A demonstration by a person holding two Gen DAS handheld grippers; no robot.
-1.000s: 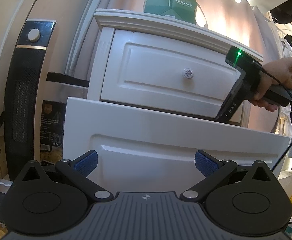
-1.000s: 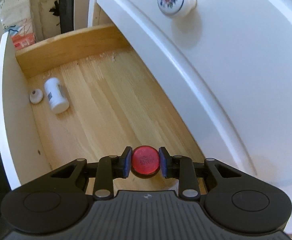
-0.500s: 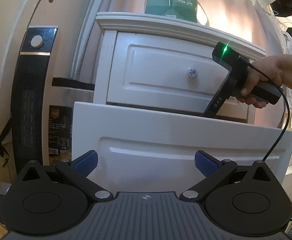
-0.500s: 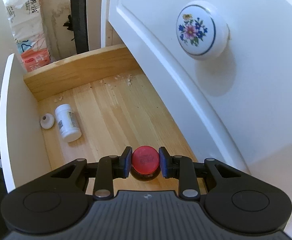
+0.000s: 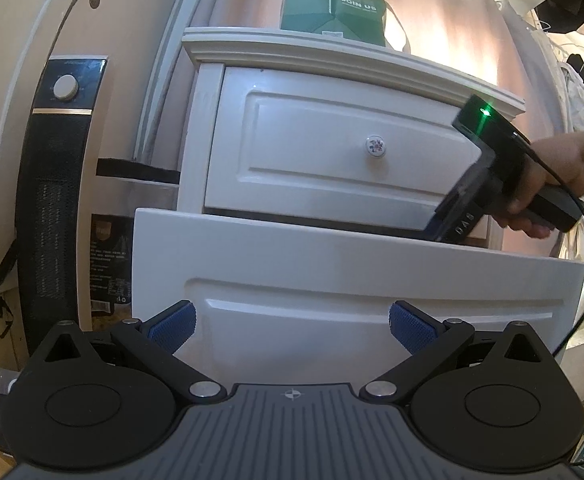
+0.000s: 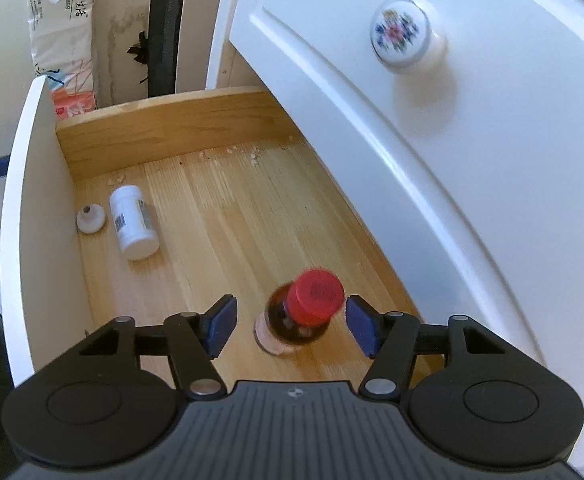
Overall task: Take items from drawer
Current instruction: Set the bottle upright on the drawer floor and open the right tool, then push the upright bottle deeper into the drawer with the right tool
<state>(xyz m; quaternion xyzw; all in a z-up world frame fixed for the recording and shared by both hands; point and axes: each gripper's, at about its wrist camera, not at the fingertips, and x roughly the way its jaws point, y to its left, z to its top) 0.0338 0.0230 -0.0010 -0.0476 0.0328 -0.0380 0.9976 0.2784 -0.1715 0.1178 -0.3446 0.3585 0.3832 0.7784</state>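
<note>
Right wrist view: my right gripper (image 6: 289,326) is spread wide, nothing held. Red-cap bottle (image 6: 298,312) sits between the pads, touching neither, blurred and leaning right, so I judge it's loose and maybe tipping or dropping onto the drawer (image 6: 227,216) floor. White bottle (image 6: 133,222) lies on its side at the far left of the drawer, small white knob-like piece (image 6: 90,219) just beside it near the left wall. Upper drawer front with the floral knob (image 6: 400,36) overhangs on the right, close to my right finger. Left wrist view shows my left gripper (image 5: 292,322) also spread and empty, parked in front of the open drawer's white face (image 5: 332,276); right hand (image 5: 552,184) and its tool are over the drawer's right end. Risks: bottle falls over and rolls out from between the pads, forcing a side regrasp on a round body that'll want to squirt out. Closing now while it's moving could pinch the cap off-centre and flick it. Lifting too close to the right could knock the cap against the upper drawer front. Can't tell if the cap is tight; a dark liquid spill is possible if not.
</note>
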